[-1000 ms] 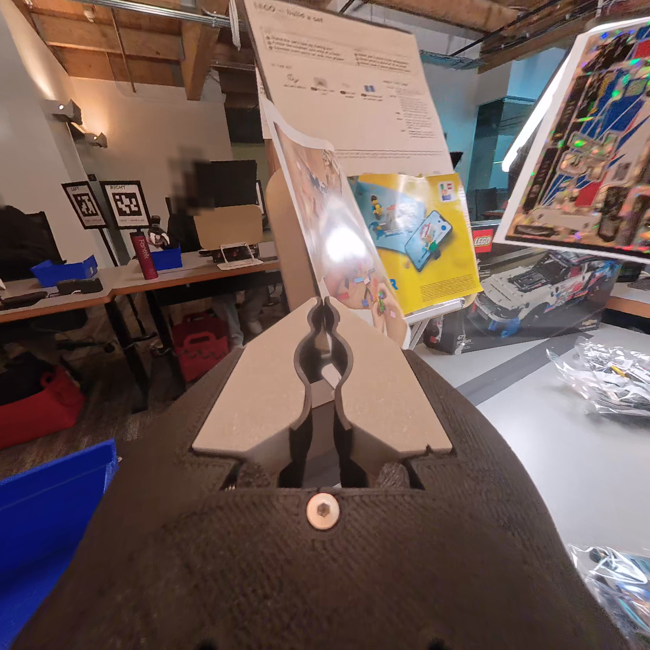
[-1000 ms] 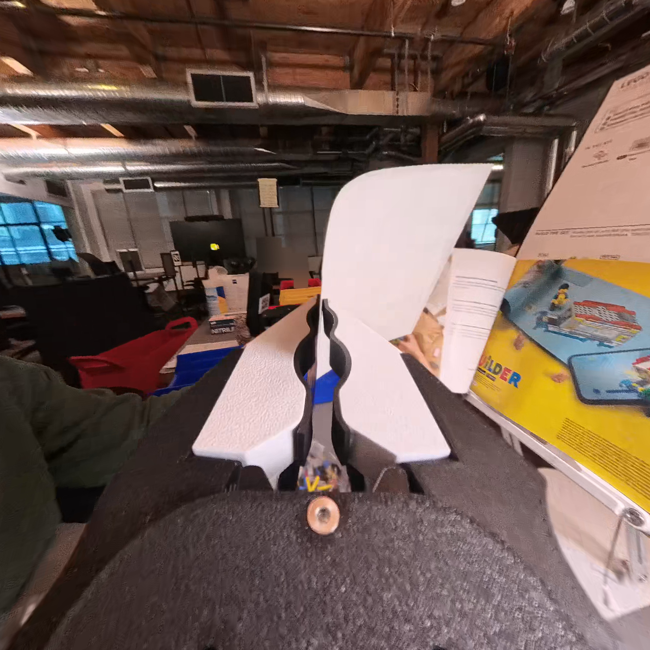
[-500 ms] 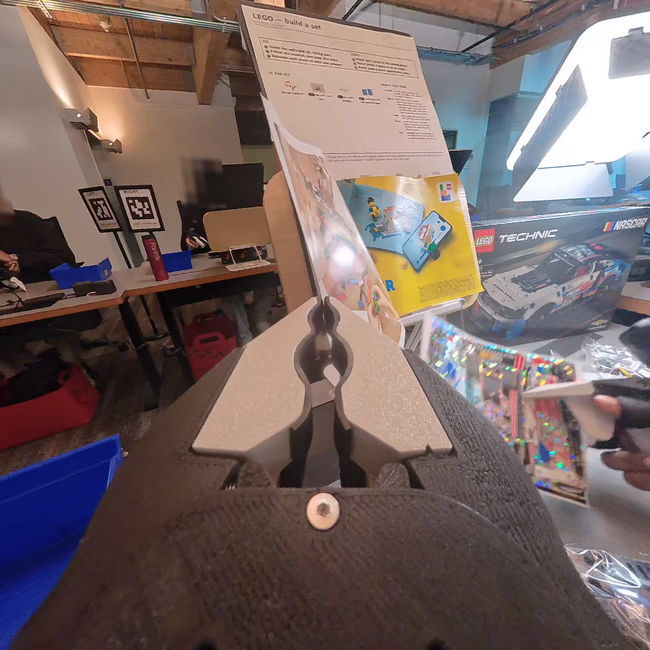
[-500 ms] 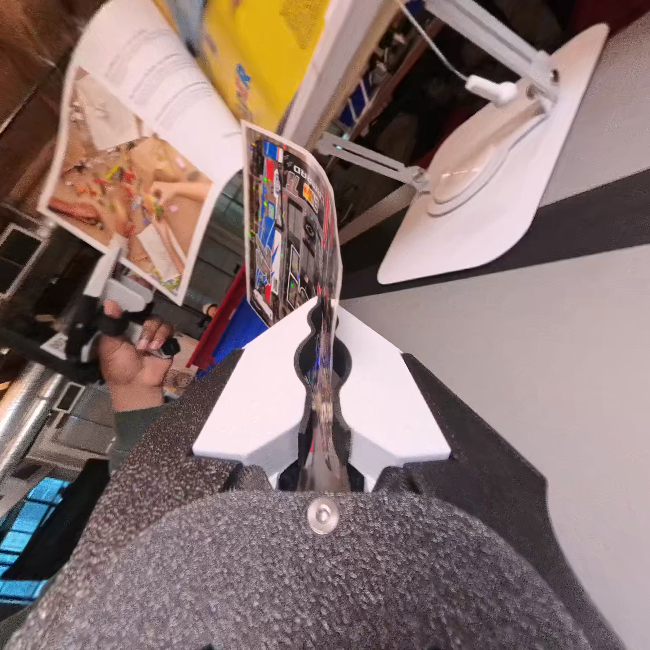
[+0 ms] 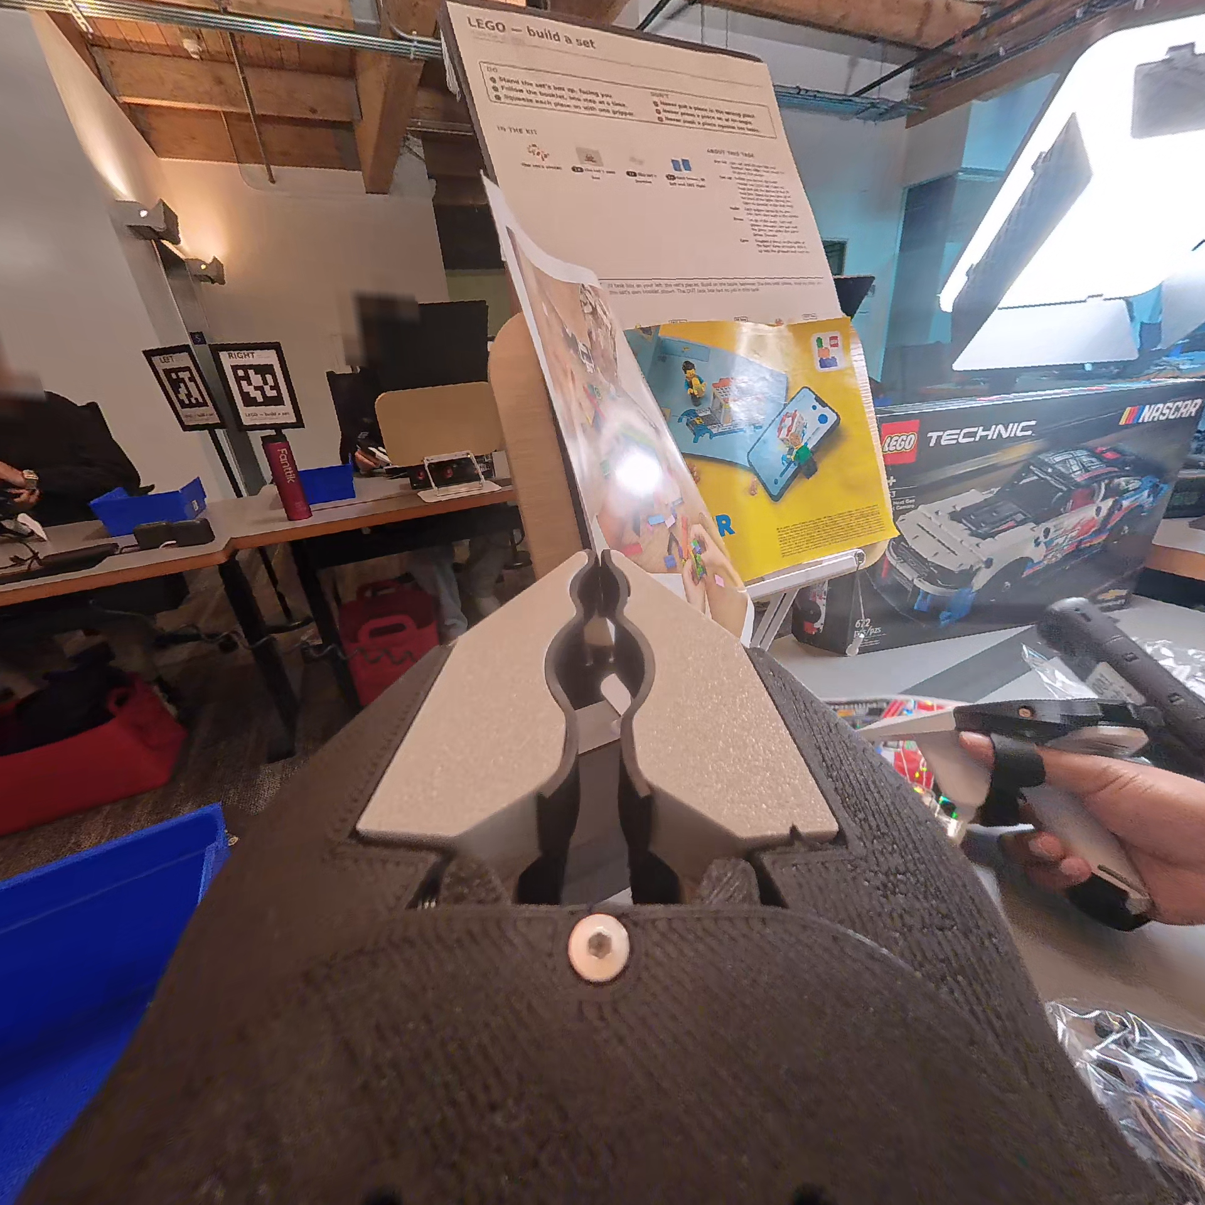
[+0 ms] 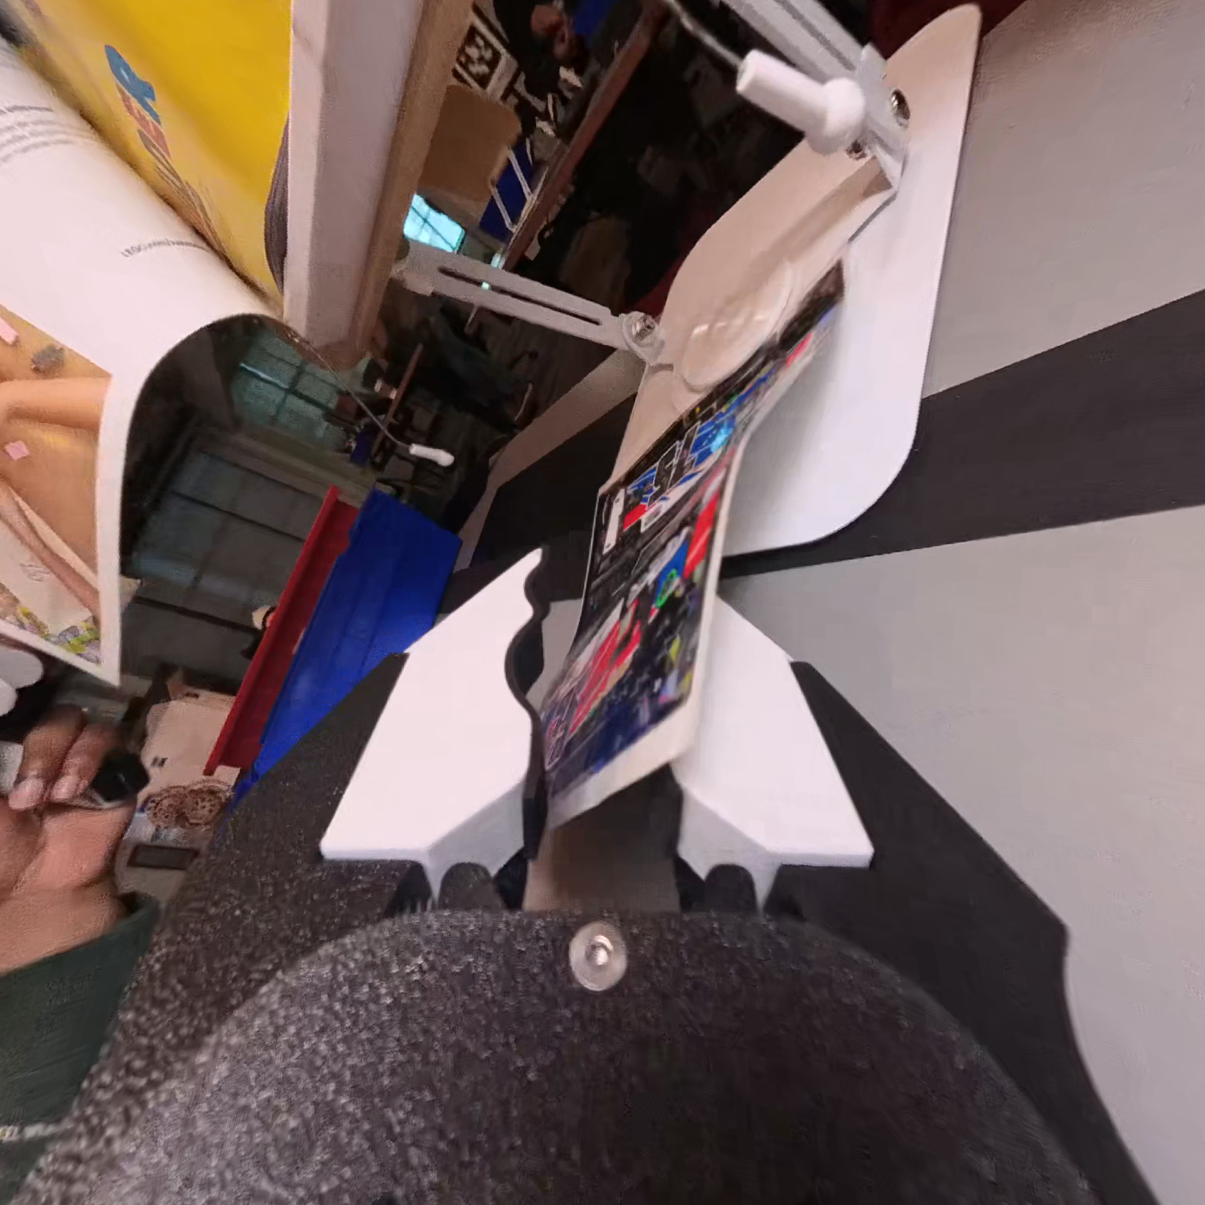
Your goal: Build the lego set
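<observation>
My left gripper is shut on the lower corner of a turned page of the instruction booklet, whose yellow page rests on a stand under a white instruction board. My right gripper is open, rolled on its side just above the grey table. The shiny sticker sheet lies loose between its fingers, its far end over the stand's white base. In the left wrist view the right gripper sits low at the right, held by a hand.
A blue bin is at the lower left and shows in the right wrist view too. The black set box stands behind the stand. Clear bags of parts lie on the table at the right. Desks and people fill the room behind. My right fingertips sit around 30 cm from my left ones.
My right gripper came down from in front of the booklet to the table with the sticker sheet, rolled over and opened its jaws. My left gripper stayed shut on the page.
</observation>
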{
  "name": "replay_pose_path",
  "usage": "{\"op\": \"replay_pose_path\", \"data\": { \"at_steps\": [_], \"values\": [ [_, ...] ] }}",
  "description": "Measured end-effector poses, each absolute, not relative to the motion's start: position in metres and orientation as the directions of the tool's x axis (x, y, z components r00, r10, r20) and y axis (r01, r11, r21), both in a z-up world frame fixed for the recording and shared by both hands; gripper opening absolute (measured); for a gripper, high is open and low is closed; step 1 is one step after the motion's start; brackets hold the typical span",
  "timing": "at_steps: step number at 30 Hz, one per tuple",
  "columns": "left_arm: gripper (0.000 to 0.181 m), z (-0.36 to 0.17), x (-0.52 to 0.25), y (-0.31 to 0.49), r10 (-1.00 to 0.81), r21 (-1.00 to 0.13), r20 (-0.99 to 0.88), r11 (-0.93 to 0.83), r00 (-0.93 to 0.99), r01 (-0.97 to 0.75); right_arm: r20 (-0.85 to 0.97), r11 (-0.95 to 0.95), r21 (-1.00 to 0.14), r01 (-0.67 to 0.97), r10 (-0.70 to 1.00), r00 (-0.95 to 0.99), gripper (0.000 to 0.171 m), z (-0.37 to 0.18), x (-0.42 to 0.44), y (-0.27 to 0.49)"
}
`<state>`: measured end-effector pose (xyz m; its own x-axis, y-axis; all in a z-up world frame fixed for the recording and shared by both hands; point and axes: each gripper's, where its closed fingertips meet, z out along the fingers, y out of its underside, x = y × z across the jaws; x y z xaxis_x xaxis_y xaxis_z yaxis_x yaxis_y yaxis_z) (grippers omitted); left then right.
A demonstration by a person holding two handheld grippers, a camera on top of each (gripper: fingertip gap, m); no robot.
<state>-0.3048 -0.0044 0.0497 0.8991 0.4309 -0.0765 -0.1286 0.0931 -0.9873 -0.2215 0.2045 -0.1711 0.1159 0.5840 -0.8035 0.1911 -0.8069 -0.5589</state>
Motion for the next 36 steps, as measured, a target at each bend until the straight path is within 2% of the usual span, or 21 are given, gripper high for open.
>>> {"op": "replay_pose_path", "data": {
  "at_steps": [2,6,11,14,18,24,29,31,33,36],
  "values": [
    [0.000,0.051,-0.305,-0.006,0.433,-0.987,-0.075,0.097,0.898,-0.129,-0.822,-0.798,-0.511,0.321,0.563,0.090,0.058,-0.178,-0.219,0.190],
    [0.000,0.053,-0.308,-0.010,0.434,-0.987,-0.064,0.108,0.899,-0.122,-0.750,-0.698,-0.580,0.421,0.659,0.059,0.070,-0.175,-0.191,0.188],
    [0.000,0.048,-0.310,-0.006,0.431,-0.988,-0.062,0.100,0.900,-0.115,-0.681,-0.616,-0.637,0.463,0.731,0.036,0.056,-0.171,-0.164,0.203],
    [0.000,0.043,-0.310,-0.001,0.429,-0.990,-0.069,0.084,0.901,-0.116,-0.686,-0.624,-0.627,0.466,0.726,0.048,0.045,-0.171,-0.164,0.214],
    [0.000,0.038,-0.309,0.003,0.430,-0.990,-0.085,0.064,0.899,-0.124,-0.642,-0.586,-0.637,0.501,0.763,0.075,0.038,-0.180,-0.170,0.224],
    [0.000,0.034,-0.310,0.006,0.430,-0.991,-0.085,0.055,0.899,-0.121,-0.609,-0.572,-0.651,0.499,0.786,0.105,0.000,-0.191,-0.172,0.230],
    [0.000,0.030,-0.310,0.009,0.428,-0.992,-0.088,0.047,0.900,-0.120,-0.524,-0.500,-0.734,0.460,0.847,0.085,0.000,-0.187,-0.180,0.226],
    [0.000,0.030,-0.309,0.010,0.426,-0.991,-0.093,0.044,0.900,-0.123,-0.423,-0.389,-0.798,0.459,0.905,0.032,0.000,-0.178,-0.187,0.216],
    [0.000,0.030,-0.309,0.010,0.425,-0.991,-0.097,0.043,0.900,-0.127,-0.236,-0.169,-0.886,0.432,0.966,-0.107,0.000,-0.161,-0.196,0.194],
    [0.000,0.033,-0.310,0.007,0.430,-0.990,-0.095,0.050,0.898,-0.129,0.021,0.113,-0.957,0.267,0.946,-0.323,0.000,-0.126,-0.200,0.151]
  ]
}}
